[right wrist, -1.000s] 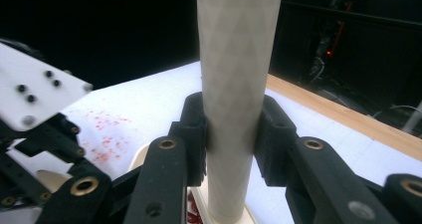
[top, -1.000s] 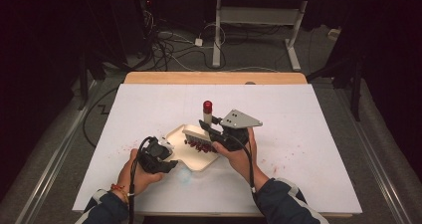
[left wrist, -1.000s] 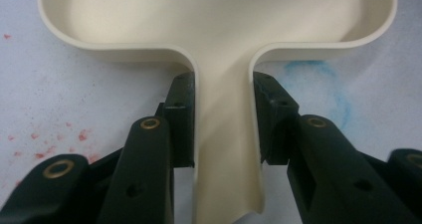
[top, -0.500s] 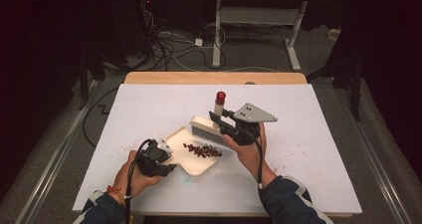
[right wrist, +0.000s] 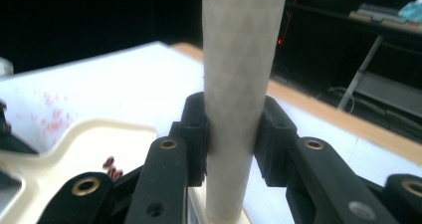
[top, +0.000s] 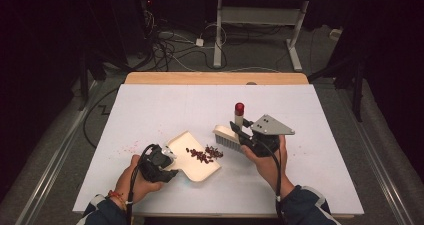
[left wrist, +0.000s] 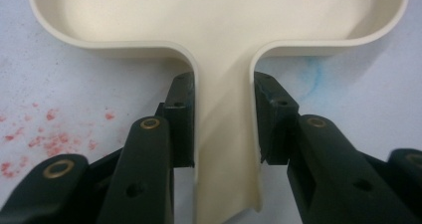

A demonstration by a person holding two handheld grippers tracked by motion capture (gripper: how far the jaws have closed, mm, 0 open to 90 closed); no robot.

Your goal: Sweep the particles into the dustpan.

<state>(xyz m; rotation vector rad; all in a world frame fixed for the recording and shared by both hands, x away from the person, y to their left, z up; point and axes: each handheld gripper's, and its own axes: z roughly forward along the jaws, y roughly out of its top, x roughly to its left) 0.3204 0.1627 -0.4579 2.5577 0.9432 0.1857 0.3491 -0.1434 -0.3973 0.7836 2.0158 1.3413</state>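
Grippers number two: left gripper [left wrist: 224,134] pinching one dustpan [top: 192,157], right gripper [right wrist: 231,144] pinching one brush [top: 230,134]

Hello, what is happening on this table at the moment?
A person is sweeping small red bits into a cream dustpan on a white table. The left gripper is shut on the dustpan's handle and holds it flat on the table. The right gripper is shut on the handle of a small brush, which stands just beside the dustpan's open edge. Most bits lie at that edge; some red stains are on the table to the left.
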